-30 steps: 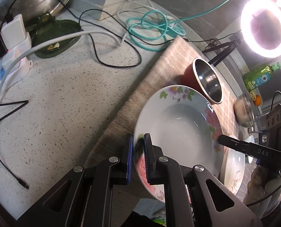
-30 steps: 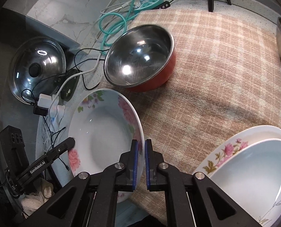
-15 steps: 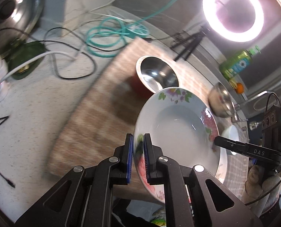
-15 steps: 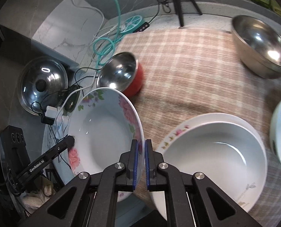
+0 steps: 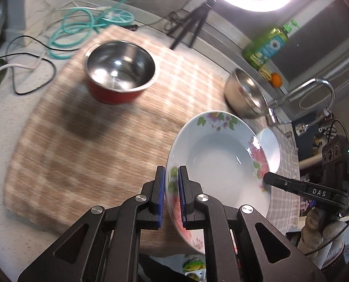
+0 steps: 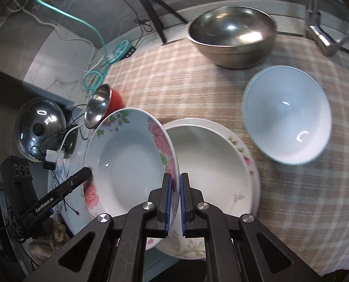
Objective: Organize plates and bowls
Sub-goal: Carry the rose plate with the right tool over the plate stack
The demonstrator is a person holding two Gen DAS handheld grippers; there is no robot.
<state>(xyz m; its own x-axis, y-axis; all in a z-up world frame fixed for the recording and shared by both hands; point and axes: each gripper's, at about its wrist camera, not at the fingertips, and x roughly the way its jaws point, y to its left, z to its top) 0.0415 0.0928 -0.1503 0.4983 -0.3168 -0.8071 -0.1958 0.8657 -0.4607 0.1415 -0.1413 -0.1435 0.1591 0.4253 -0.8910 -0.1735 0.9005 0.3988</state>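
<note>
A white deep plate with pink flowers (image 5: 221, 164) (image 6: 129, 162) hangs tilted above the checked cloth, held by both grippers. My left gripper (image 5: 172, 195) is shut on its left rim. My right gripper (image 6: 175, 202) is shut on the opposite rim; its tip also shows in the left wrist view. Just right of the held plate, a stack of white plates (image 6: 212, 164) rests on the cloth (image 6: 174, 82). A pale bowl (image 6: 286, 115) sits further right. A large steel bowl (image 6: 232, 35) stands at the back, and a red steel-lined bowl (image 5: 120, 70) at the cloth's left.
A ring light on a tripod (image 5: 193, 25) stands behind the cloth. Cables (image 5: 80, 25) and a pot lid (image 6: 40, 129) lie on the counter to the left. A tap (image 6: 322, 37) and a green bottle (image 5: 266, 44) are at the right rear.
Both grippers have carried the flowered plate rightward and a little up, from the cloth's left edge to beside the stack of white plates. Both grips stayed shut.
</note>
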